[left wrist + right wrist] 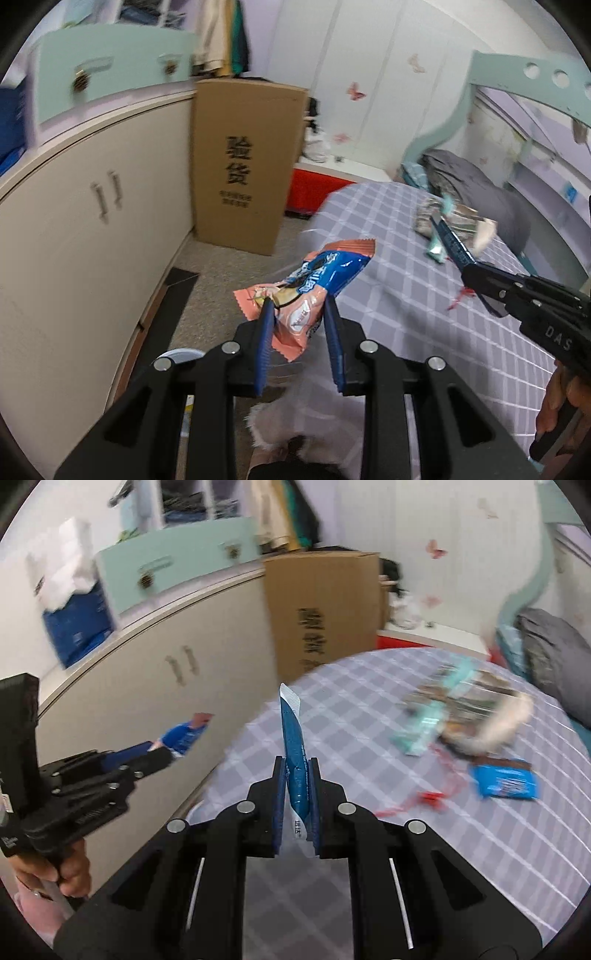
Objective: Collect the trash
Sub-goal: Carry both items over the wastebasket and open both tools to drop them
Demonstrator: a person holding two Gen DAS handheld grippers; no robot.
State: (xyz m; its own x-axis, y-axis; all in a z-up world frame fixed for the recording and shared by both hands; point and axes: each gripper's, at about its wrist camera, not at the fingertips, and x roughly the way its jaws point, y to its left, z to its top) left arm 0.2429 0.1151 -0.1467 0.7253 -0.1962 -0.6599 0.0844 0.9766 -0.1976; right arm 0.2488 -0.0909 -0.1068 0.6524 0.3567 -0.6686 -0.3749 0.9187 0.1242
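Observation:
My left gripper (298,306) is shut on a pink and blue snack wrapper (310,286), held in the air over the floor beside the bed; it also shows in the right wrist view (186,734). My right gripper (298,764) is shut on a thin blue and white wrapper (293,753) that stands edge-on between the pads, above the checked bed sheet (369,849). On the bed lie more trash: a teal wrapper (417,733), a blue packet (504,782), a red scrap (430,797) and a crumpled pile (469,705). The right gripper also shows in the left wrist view (448,236).
A tall cardboard box (245,162) stands on the floor against a beige cabinet (85,229). A grey blanket (476,184) lies at the head of the bed. A red and white low box (325,181) sits by the far wall. A round white object (181,356) lies on the floor below my left gripper.

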